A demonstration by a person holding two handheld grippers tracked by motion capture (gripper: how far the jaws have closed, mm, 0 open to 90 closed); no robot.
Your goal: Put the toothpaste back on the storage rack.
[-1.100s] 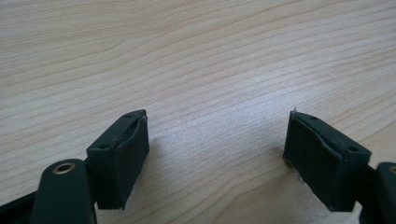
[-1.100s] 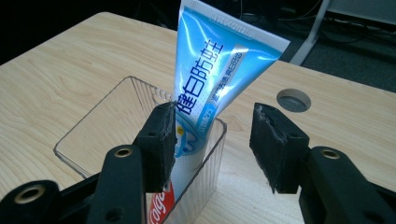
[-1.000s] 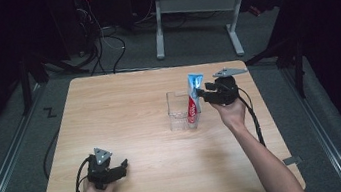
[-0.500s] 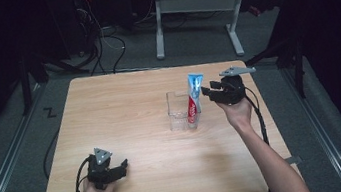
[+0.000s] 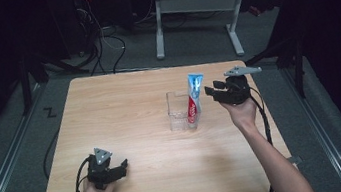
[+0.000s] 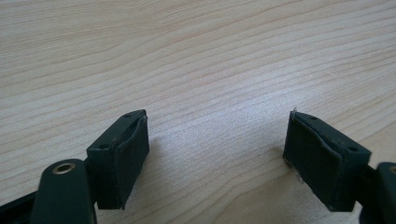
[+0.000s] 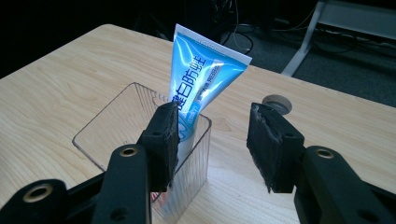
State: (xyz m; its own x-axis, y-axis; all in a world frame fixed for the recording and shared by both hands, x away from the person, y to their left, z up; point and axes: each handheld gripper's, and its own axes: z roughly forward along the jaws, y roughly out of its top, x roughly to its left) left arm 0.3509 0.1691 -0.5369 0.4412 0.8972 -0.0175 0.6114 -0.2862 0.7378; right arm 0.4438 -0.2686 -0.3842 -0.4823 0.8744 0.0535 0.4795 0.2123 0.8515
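A blue, white and red toothpaste tube [image 5: 194, 97] stands cap-down in a clear square container [image 5: 176, 110] right of the table's middle. My right gripper [image 5: 210, 90] hovers just to the right of the tube and points at it. Its jaws are open and have just been closing a little, with nothing between them. In the right gripper view the tube [image 7: 201, 74] leans in the container [image 7: 116, 116] beyond my right gripper [image 7: 212, 140], partly behind the left jaw. My left gripper [image 5: 122, 167] rests near the front left, open over bare wood [image 6: 215, 154].
The wooden table [image 5: 119, 108] has a round grommet hole [image 7: 276, 102] near the container. Behind the table stand a white desk frame [image 5: 197, 16] and cables on the dark floor. The far edge lies just past the tube.
My right gripper has drawn back a little to the right, away from the tube. The tube stays in the container. The left hand has not moved.
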